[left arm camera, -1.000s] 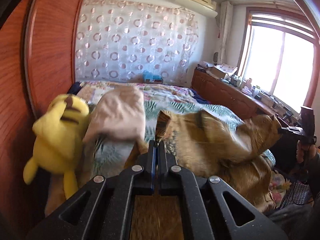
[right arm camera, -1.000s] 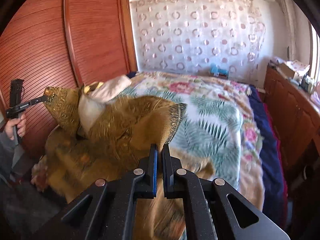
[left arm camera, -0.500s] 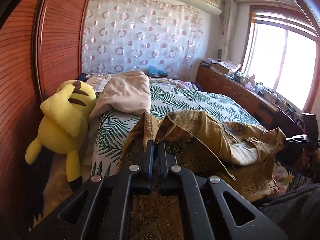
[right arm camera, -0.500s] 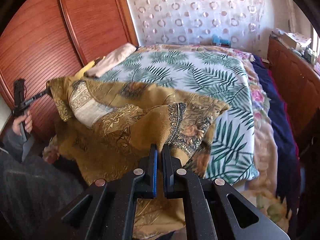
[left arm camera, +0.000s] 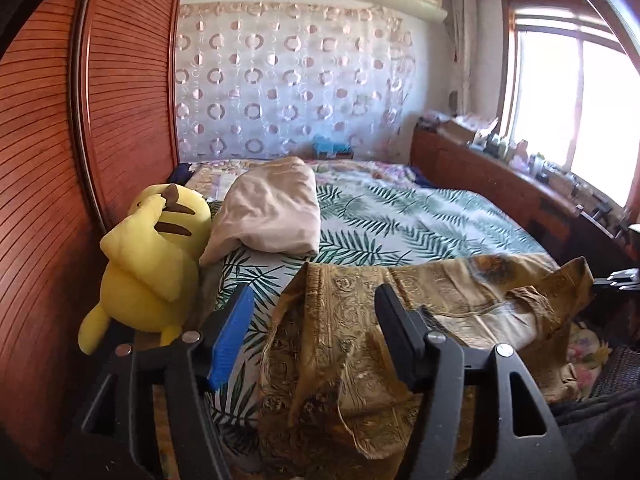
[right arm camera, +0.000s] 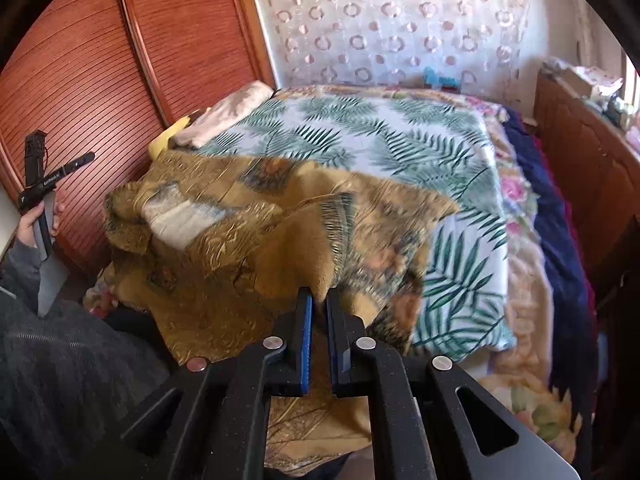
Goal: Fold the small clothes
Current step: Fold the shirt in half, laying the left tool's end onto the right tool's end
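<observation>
Showing plush toy (left arm camera: 148, 264), left view only

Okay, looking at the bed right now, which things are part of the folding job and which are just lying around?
Part of the job:
gold garment
left gripper, open, just let go
right gripper, jaws just starting to open, cloth between them

Lying about:
yellow plush
beige cloth
leaf bedspread

A golden-brown garment (left arm camera: 400, 320) bears ornate scrollwork, with a paler cream panel, perhaps its lining. The bedspread (left arm camera: 420, 220) is white with green palm fronds. The plush toy (left arm camera: 152, 264) is yellow, brown-striped. The folded cloth (left arm camera: 272, 208) is beige; the wardrobe door (left arm camera: 48, 160) is reddish-brown, ribbed.
</observation>
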`<control>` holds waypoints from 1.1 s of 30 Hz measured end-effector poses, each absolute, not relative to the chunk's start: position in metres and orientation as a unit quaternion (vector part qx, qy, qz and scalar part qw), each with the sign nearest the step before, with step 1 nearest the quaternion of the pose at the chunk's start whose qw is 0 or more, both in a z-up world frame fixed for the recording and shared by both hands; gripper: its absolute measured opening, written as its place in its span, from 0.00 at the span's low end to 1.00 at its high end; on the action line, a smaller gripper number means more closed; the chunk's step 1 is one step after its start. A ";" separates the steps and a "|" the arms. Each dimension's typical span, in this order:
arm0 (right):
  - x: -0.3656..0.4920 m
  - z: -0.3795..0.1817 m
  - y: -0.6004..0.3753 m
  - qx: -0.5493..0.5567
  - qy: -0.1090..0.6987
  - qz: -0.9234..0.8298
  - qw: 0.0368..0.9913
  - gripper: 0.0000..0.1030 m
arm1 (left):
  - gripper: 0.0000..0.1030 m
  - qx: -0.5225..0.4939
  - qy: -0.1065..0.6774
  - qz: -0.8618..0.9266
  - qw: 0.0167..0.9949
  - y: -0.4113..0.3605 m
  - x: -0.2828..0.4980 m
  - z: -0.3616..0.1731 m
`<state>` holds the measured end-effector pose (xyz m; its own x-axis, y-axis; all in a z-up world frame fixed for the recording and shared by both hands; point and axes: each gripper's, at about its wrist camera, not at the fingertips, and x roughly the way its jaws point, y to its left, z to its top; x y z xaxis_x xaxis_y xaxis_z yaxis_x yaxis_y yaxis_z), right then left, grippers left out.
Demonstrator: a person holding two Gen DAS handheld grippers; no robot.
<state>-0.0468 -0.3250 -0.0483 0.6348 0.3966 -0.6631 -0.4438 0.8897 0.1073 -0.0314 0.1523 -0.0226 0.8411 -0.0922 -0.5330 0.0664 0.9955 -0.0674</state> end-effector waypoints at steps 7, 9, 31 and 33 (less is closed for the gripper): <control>-0.030 -0.043 -0.326 -0.048 0.324 0.160 0.931 0.46 | 0.62 -0.004 0.298 -0.042 0.954 0.141 0.013 -0.033; -0.018 -0.045 -0.324 -0.042 0.321 0.153 0.934 0.46 | 0.62 -0.002 0.300 -0.040 0.953 0.141 0.024 -0.034; 0.100 -0.102 -0.318 0.009 0.382 0.127 0.915 0.55 | 0.62 -0.017 0.421 -0.041 0.906 0.163 0.111 -0.104; 0.102 -0.102 -0.317 0.010 0.381 0.128 0.916 0.57 | 0.62 -0.022 0.426 -0.049 0.903 0.162 0.112 -0.106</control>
<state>0.1022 -0.3168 -0.1021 0.6775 0.2418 -0.6946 -0.2267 0.9671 0.1156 0.1122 0.1621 -0.1059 0.6326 -0.1074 -0.7670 0.0704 0.9942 -0.0811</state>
